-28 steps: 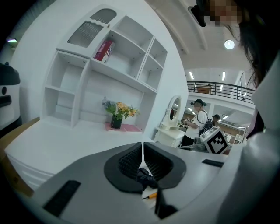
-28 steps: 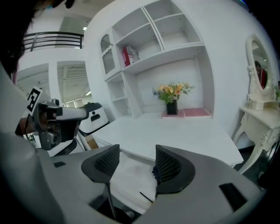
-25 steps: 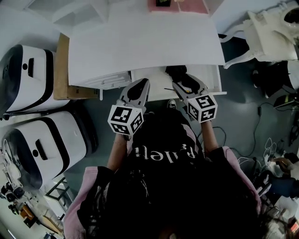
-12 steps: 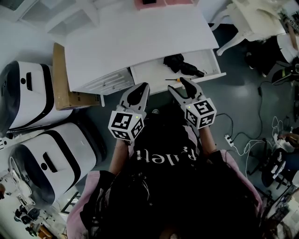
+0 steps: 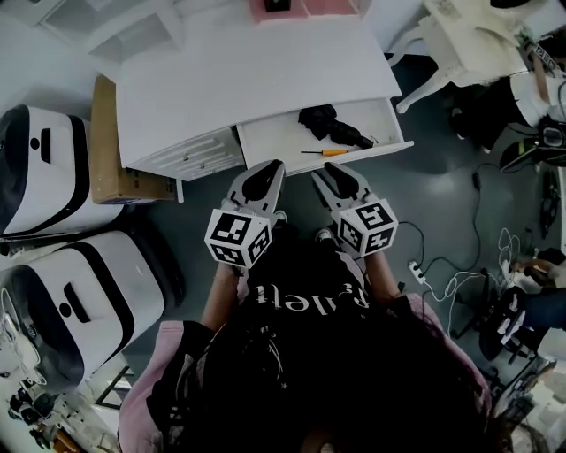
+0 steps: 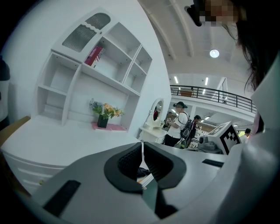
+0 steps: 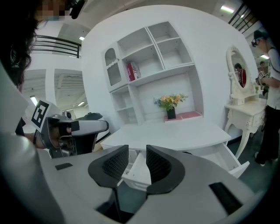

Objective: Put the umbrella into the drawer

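Observation:
The black folded umbrella (image 5: 320, 121) lies in the open white drawer (image 5: 274, 138) at the desk's right side, with an orange-handled screwdriver (image 5: 324, 152) beside it. Both grippers hang in front of the drawer, apart from it and from the umbrella. My left gripper (image 5: 264, 170) (image 6: 141, 147) is shut with nothing in it. My right gripper (image 5: 332, 173) (image 7: 137, 154) has its jaws closing, a gap still shows between the pads, and nothing is between them. In the right gripper view the drawer (image 7: 232, 157) stands pulled out beyond the jaws.
The white desk top (image 5: 256, 80) carries a pink mat with a flower pot (image 5: 301, 7) at the back. Two white-and-black machines (image 5: 44, 168) (image 5: 80, 292) and a cardboard box (image 5: 106, 142) stand left. Cables (image 5: 442, 283) lie on the floor at right. People (image 6: 179, 124) stand far off.
Both grippers have drawn back from the drawer toward the person. The right gripper's jaws have narrowed from wide open. The umbrella stays in the drawer.

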`<state>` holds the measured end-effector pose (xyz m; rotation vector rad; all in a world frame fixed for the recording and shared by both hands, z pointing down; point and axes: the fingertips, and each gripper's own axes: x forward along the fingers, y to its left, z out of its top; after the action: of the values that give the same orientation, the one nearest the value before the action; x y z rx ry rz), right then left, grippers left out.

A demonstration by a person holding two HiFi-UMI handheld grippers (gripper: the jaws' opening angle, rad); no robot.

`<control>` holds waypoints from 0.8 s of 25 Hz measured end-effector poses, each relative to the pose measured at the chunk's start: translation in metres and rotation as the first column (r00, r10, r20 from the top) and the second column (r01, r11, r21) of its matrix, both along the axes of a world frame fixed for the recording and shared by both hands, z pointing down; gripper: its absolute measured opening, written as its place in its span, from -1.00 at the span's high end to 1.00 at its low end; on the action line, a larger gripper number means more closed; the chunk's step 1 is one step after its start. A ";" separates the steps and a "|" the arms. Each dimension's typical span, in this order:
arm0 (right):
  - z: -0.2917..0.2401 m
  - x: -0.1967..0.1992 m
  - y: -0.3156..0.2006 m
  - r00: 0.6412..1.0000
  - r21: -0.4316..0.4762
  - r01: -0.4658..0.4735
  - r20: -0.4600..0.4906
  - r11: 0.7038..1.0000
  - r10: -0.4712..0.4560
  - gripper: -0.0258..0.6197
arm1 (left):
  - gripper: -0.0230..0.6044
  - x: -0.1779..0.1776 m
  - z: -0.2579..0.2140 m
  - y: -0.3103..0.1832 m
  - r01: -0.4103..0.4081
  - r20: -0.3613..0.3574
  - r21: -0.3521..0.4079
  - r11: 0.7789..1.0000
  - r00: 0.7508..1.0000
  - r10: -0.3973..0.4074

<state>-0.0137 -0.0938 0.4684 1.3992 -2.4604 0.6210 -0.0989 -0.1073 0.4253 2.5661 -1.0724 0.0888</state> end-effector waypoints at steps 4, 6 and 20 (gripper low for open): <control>-0.007 0.006 0.004 1.000 0.010 0.026 0.005 1.000 -0.026 0.54 | 0.85 0.007 -0.005 0.004 0.028 0.000 0.009 1.000 1.000 -0.028; -0.009 0.011 0.010 0.999 0.014 0.041 0.008 0.999 -0.041 0.59 | 0.85 0.009 -0.007 0.008 0.058 0.001 0.011 0.998 0.998 -0.058; -0.015 0.056 0.091 0.987 0.029 0.150 0.054 0.988 -0.151 0.69 | 0.85 0.054 -0.020 0.101 0.184 0.036 0.026 0.983 0.982 -0.185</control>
<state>0.0426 -0.0031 0.4530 1.2051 -2.5965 0.6056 -0.0454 -0.0063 0.4052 2.4803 -1.3267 0.0792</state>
